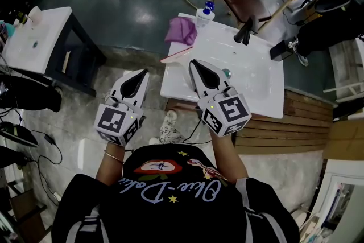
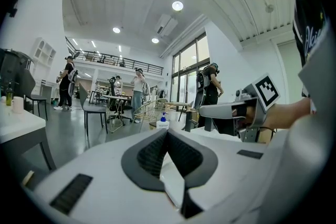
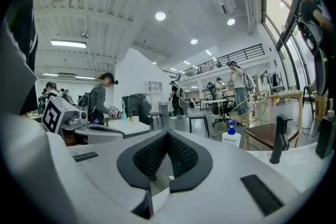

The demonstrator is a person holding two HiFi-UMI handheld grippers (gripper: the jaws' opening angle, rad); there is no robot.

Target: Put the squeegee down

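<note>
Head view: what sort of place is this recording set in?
Likely an open loft-style hall staged for demonstrations: a free-standing white rectangular washbasin with black tap, a railed mezzanine, other people standing around.

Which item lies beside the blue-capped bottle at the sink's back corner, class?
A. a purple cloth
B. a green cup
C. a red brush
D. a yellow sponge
A: the head view shows a bunched purple cloth lying right beside the blue-capped bottle on the white sink.
</note>
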